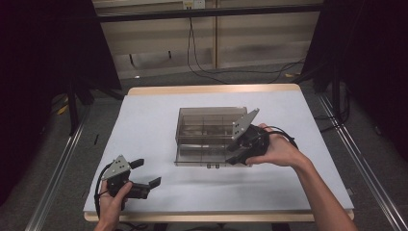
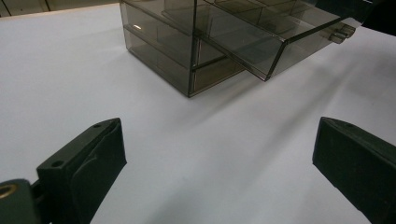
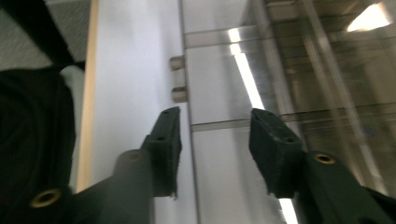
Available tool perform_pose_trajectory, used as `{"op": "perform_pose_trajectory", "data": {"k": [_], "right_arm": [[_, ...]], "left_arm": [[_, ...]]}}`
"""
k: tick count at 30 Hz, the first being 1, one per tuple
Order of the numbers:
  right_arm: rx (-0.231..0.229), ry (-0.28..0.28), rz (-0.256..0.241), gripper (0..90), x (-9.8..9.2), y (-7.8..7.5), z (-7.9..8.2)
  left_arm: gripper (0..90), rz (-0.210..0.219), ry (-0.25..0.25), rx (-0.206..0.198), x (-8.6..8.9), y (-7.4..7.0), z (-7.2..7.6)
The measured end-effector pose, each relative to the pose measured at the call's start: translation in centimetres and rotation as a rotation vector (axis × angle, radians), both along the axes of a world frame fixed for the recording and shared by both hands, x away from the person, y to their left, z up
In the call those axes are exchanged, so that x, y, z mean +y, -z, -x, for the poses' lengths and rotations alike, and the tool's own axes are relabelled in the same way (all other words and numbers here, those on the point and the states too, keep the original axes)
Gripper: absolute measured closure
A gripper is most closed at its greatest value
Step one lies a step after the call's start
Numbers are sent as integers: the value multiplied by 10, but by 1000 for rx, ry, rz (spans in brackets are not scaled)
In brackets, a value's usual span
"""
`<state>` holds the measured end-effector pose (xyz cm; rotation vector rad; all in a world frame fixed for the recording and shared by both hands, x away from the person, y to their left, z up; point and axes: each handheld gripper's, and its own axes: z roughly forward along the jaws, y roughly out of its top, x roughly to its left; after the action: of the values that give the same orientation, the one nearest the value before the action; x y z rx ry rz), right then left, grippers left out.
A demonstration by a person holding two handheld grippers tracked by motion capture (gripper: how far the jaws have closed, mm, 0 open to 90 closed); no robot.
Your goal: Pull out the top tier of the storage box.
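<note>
Drawer [image 2: 261, 42] of smoky organiser [image 1: 204, 126] part-drawn; right gripper [image 3: 215, 149] jaws astride its front, apart, not clamped; left gripper [image 2: 219, 163] jaws wide, empty over surface [image 1: 159, 115]; remainder undeterminable.

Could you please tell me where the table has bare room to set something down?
The white table is bare left of the clear drawer box, behind it, and along the front edge. It is crowded at the box's front right, where the right tool works.
</note>
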<state>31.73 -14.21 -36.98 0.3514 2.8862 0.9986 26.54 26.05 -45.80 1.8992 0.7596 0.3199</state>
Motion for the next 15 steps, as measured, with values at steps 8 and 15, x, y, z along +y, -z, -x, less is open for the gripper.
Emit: {"op": "perform_pose_trajectory", "data": {"k": [8,15], "right_arm": [[-76,117,-147,383,-19,-7,7],[-120,285,-291,362,-47,-3,24]], "left_arm": [[26,4,-3,4,0,0,0],[25,10,-1,2,1,0,1]]}}
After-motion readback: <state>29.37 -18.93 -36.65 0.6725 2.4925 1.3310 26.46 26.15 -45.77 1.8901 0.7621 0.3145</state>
